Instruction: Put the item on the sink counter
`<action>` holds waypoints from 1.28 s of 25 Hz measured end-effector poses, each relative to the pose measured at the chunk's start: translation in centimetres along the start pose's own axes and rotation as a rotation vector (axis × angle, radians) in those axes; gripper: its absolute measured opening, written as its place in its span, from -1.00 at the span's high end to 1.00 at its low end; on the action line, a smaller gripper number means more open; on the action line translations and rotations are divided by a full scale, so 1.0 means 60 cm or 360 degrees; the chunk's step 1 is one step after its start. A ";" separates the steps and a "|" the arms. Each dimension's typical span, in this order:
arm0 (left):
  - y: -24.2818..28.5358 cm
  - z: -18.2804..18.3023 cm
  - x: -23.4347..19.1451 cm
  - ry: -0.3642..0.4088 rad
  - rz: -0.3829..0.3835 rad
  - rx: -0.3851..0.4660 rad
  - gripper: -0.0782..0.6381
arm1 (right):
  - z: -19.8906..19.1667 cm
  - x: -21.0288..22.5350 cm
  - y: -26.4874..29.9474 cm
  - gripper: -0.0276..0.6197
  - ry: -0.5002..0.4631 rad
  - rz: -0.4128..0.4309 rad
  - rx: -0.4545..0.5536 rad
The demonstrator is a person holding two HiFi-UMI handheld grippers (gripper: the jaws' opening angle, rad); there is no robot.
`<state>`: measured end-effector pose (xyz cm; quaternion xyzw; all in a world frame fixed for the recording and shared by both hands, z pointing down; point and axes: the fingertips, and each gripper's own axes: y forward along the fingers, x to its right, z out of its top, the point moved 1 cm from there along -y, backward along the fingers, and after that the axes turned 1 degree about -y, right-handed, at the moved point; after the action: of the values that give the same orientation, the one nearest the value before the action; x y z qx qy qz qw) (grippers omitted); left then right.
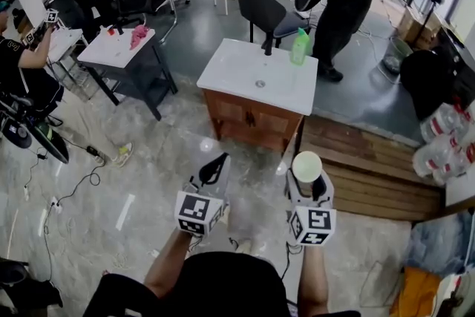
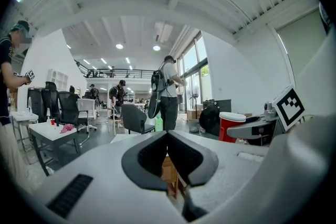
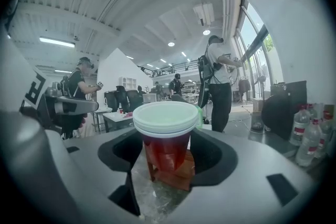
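Right, the red cup (image 1: 306,166) with its white lid is up off the floor, upright, clamped in the right gripper (image 1: 307,188). The right gripper view shows the dark pads spread wide, one on each side of the cup's red body, pinching it just under the lid. It is well apart from the sink counter (image 1: 237,74), which stands ahead across the marble floor.

On the other side, the left gripper (image 1: 215,167) hovers level with the right one, its jaws pressed together at the tips with nothing between them.

Now the counter: a white top with a basin sunk in it, over a wooden cabinet (image 1: 249,122). A dark faucet (image 1: 268,44) stands at the far edge, and a green bottle (image 1: 300,47) is upright just beside it, at the far right corner.

Behind the counter there's a dark chair (image 1: 263,11) and a person in dark trousers (image 1: 345,4). Off to the left, a white table (image 1: 111,52) with a pink cloth (image 1: 139,36) on it. To the right of the cabinet, a low wooden platform (image 1: 371,167).
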<state>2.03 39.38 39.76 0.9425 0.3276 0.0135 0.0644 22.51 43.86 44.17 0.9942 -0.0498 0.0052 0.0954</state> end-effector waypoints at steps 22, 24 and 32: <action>0.245 0.019 -0.219 -0.0048 -0.0033 -0.0052 0.78 | 0.050 0.003 0.311 0.04 -0.0002 -0.0007 -0.0073; 0.267 0.021 -0.244 -0.0051 -0.0034 -0.0053 0.78 | 0.058 -0.001 0.344 0.04 -0.0009 -0.0010 -0.0075; 0.346 0.026 -0.346 -0.0062 -0.0039 -0.0052 0.78 | 0.080 -0.023 0.469 0.04 -0.0014 -0.0011 -0.0074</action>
<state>-1.40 10.20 41.23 0.9374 0.3375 -0.0004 0.0861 18.34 15.60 44.76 0.9919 -0.0467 -0.0007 0.1182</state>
